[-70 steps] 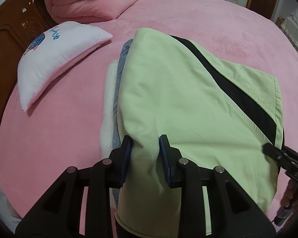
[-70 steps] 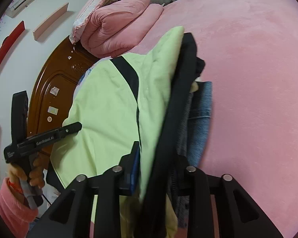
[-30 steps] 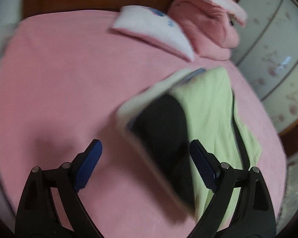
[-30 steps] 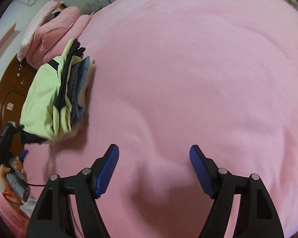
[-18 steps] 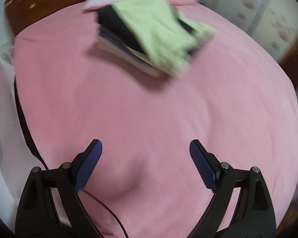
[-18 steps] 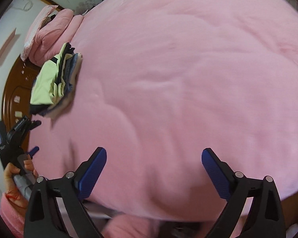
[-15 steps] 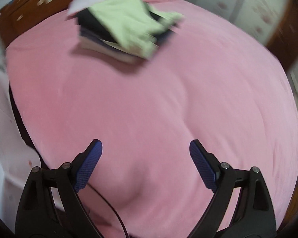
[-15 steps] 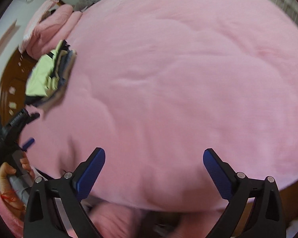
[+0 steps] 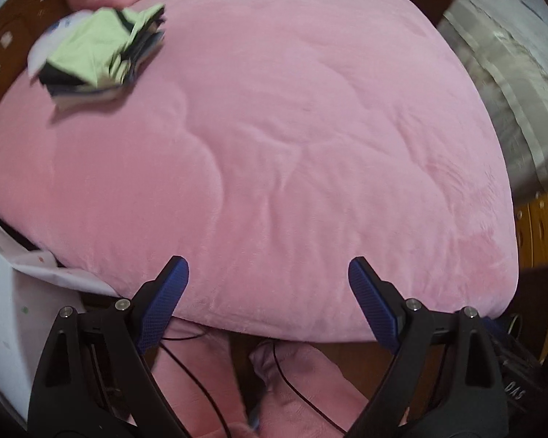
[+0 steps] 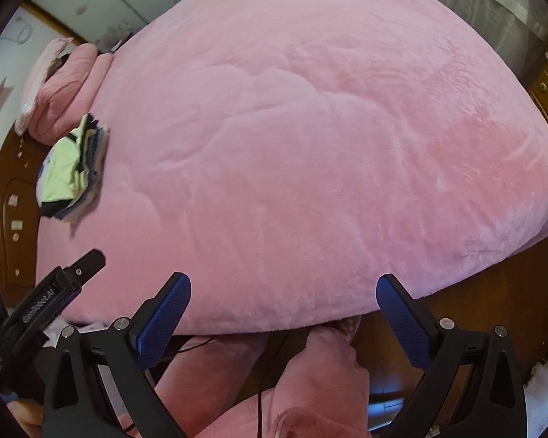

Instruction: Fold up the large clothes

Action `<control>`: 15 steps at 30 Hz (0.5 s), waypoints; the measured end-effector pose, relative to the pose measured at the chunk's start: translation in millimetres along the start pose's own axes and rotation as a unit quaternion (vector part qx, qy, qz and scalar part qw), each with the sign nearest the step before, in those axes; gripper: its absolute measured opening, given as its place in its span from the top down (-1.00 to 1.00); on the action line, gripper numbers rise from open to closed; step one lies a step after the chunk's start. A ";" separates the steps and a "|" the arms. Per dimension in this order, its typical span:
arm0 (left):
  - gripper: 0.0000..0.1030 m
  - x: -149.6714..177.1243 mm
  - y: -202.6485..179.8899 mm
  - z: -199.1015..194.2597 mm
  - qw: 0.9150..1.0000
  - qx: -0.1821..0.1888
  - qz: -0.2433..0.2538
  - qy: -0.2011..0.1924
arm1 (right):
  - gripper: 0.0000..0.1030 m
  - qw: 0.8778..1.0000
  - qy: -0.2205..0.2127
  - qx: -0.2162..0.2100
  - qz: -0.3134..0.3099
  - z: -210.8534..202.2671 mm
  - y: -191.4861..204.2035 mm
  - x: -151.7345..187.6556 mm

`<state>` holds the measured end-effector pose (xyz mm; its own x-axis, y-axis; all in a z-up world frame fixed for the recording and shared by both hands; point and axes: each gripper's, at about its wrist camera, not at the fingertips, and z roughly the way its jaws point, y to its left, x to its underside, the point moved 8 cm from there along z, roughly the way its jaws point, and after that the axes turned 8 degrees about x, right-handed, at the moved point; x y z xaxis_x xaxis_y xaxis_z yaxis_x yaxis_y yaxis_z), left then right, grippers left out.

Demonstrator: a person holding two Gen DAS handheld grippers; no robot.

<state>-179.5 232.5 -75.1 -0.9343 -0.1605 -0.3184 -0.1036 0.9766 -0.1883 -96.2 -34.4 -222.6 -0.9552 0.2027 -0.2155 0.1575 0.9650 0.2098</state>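
Clothes [image 9: 98, 51] sit stacked at the bed's [image 9: 292, 146] far left corner, well apart from both tongs. Left tongs [image 9: 268, 292] and right tongs [image 10: 283, 308] gape wide, empty; best fetch the next garment onto the bare middle.

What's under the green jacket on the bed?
Under the green jacket are folded layers: dark, blue and white edges show at the stack's side. What those clothes are stays covered.

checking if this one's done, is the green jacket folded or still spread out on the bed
Folded. The green jacket sits as a compact bundle on top of a stack of clothes at the far corner of the pink bed, with neither hand-held gripper touching it.
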 end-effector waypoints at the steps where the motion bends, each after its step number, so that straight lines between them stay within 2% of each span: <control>1: -0.71 -4.3 -2.1 -9.6 1.000 -0.003 0.009 0.000 | -0.99 1.000 -0.005 -0.004 -0.007 -11.4 0.4 1.1; 4: -0.72 -11.4 -16.4 -31.4 0.999 0.001 0.040 -0.007 | -0.99 0.999 -0.021 -0.018 -0.021 -37.4 20.7 -5.6; 6: -0.72 -13.6 -24.1 -46.2 0.999 0.002 0.047 -0.017 | -0.99 0.999 -0.026 -0.011 -0.043 -53.0 26.2 -3.4; 10: -0.72 -22.9 -27.8 -66.6 0.998 -0.004 0.048 -0.039 | -0.99 0.995 -0.033 -0.009 -0.090 -76.6 46.4 -4.5; 15: -0.72 -30.3 -27.2 -81.6 0.998 -0.006 0.045 -0.040 | -0.99 0.991 -0.057 0.002 -0.124 -116.8 67.9 -21.5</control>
<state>-176.2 222.5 15.4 -0.9096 -0.0819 -0.4073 -0.0242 0.9892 -0.1448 -94.3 7.3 -92.4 -0.9305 -0.0237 -0.3654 -0.0771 0.9882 0.1323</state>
